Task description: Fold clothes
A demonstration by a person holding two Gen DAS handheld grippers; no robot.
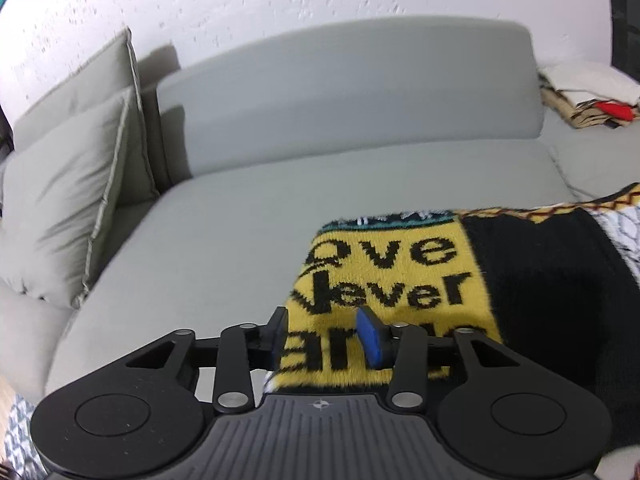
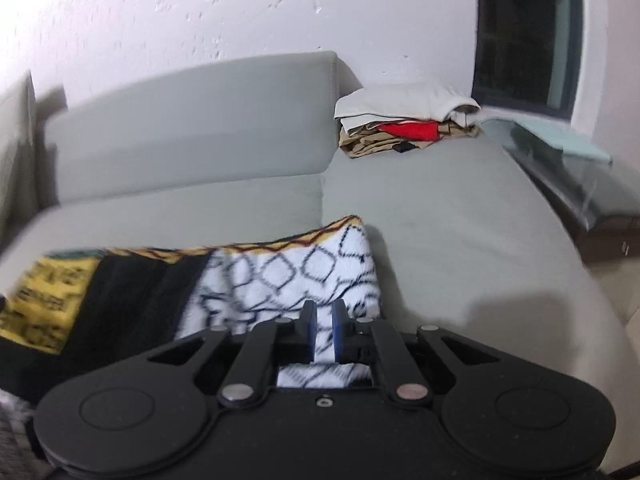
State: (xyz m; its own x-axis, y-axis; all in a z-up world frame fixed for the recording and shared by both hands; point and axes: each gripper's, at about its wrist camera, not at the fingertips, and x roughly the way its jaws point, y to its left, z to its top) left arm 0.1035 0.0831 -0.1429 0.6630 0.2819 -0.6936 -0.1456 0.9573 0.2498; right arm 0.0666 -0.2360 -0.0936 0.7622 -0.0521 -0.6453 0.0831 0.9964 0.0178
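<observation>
A fuzzy patchwork garment lies on the grey sofa seat. Its yellow panel with black lettering (image 1: 384, 280) and a black panel (image 1: 540, 280) fill the left wrist view. Its white panel with black diamond lines (image 2: 296, 280) shows in the right wrist view. My left gripper (image 1: 324, 332) is open, its jaws either side of the garment's near left edge. My right gripper (image 2: 323, 330) has its blue pads close together on the white panel's near edge.
The grey sofa seat (image 1: 200, 248) has a backrest (image 1: 340, 96) and loose cushions (image 1: 60, 200) at the left. A pile of folded clothes (image 2: 408, 124) sits at the far right. A dark glass-topped table (image 2: 568, 176) stands beside the sofa.
</observation>
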